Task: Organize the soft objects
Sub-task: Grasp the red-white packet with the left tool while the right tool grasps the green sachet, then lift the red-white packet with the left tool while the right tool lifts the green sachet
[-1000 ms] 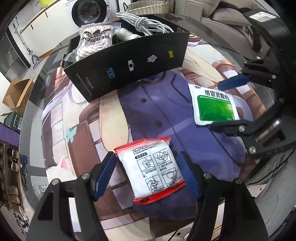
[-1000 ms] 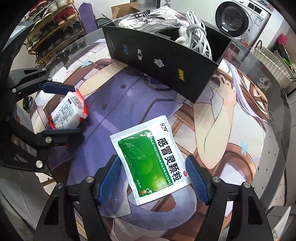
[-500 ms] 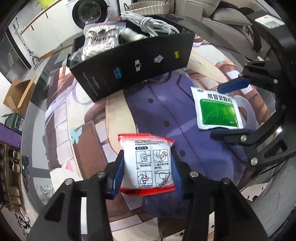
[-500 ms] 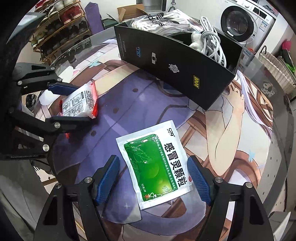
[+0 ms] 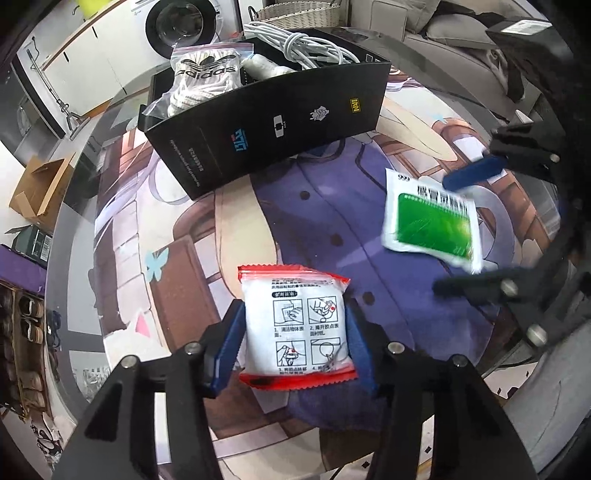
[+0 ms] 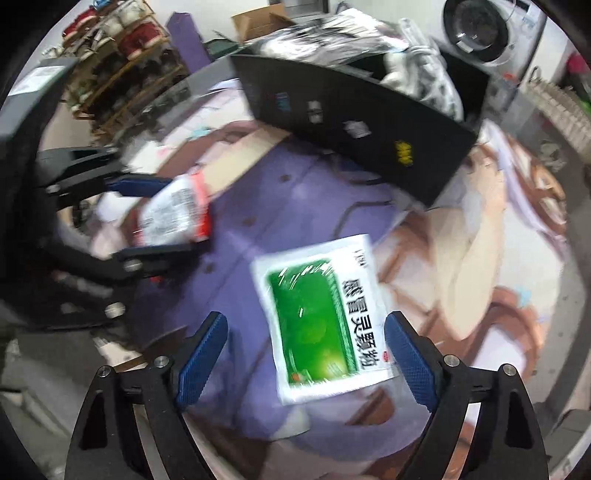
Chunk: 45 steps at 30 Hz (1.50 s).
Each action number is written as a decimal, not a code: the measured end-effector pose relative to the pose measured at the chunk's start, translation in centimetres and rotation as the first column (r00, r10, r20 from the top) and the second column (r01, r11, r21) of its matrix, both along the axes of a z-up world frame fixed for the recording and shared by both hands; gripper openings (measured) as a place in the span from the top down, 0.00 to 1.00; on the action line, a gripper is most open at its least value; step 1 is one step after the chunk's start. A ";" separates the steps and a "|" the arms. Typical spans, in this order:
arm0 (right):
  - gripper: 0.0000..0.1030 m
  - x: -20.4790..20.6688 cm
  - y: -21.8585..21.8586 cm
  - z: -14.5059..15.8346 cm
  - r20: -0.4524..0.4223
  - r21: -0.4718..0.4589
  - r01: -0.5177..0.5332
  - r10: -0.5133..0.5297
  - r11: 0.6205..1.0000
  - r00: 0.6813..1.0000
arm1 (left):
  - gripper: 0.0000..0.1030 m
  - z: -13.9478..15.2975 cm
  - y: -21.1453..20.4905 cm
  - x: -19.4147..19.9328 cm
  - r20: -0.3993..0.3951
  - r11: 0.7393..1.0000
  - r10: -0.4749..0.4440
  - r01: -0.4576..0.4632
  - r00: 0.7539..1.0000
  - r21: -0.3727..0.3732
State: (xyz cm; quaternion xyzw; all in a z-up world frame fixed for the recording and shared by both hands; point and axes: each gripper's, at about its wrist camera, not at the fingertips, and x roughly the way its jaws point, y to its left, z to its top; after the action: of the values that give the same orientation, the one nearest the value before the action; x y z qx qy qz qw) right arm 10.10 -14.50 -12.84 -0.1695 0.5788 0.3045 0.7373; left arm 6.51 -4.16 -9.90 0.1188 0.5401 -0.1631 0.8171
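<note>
- Left hand-held gripper [image 5: 295,343] at the lower centre of the left wrist view, blue pads pressed against both sides of the red-edged white packet [image 5: 295,325]: clamped on it.
- Same packet seen at the left of the right wrist view [image 6: 173,218], blurred, pinched between the left gripper's pads [image 6: 144,184].
- Right hand-held gripper [image 6: 306,358] at the bottom of the right wrist view, jaws wide apart, one on either side of the green sachet [image 6: 321,317]; right pad just touching or nearly touching the sachet's edge, left pad well clear.
- In the left wrist view, green sachet [image 5: 432,221] at the right of the frame, smeared by motion blur, between the right gripper's blue pad [image 5: 472,171] above and black finger below; cannot tell whether flat on the table or tilted off it.
- Table [image 5: 332,206] covered by a printed anime-style mat in purple, cream and brown.
- Black box [image 5: 280,129] in the upper centre of the left wrist view, standing open on the mat, well apart from both packets.
- Inside the box: a zip bag with an adidas logo [image 5: 207,74] toward the left end, a coiled white cable [image 5: 299,44] toward the right end.
- Washing machine [image 5: 181,22] at the top of the frame behind the box; cardboard box [image 5: 40,192] on the floor at the left edge.
- Shoe rack [image 6: 114,55] in the upper left of the right wrist view.
</note>
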 end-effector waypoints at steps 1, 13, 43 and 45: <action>0.14 -0.1 0.0 0.2 -0.020 0.026 -0.002 0.002 1.000 1.000 | 0.48 0.0 -0.1 -0.1 0.002 1.000 0.001 -0.001 1.000 0.001; 0.16 -0.6 2.2 -0.8 0.128 -0.086 -0.046 0.057 0.995 0.990 | 0.45 0.0 -0.2 -0.5 0.005 1.000 0.002 -0.002 1.000 0.003; 0.76 -1.8 -0.3 4.6 0.302 0.080 -0.003 -0.022 0.997 0.953 | 0.58 2.5 0.9 -0.6 0.108 0.996 0.044 -0.035 0.993 -0.088; 0.76 -2.2 -0.7 6.1 0.372 0.122 0.003 -0.048 0.993 0.927 | 0.58 4.0 1.0 -0.9 0.201 0.995 0.055 -0.037 0.978 -0.089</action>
State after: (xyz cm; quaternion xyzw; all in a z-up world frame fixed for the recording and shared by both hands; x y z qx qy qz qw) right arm 7.94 -15.16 -6.75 -0.1724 0.4107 0.2910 0.8467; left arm 5.56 -3.12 -5.89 0.0874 0.4491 -0.1540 0.8757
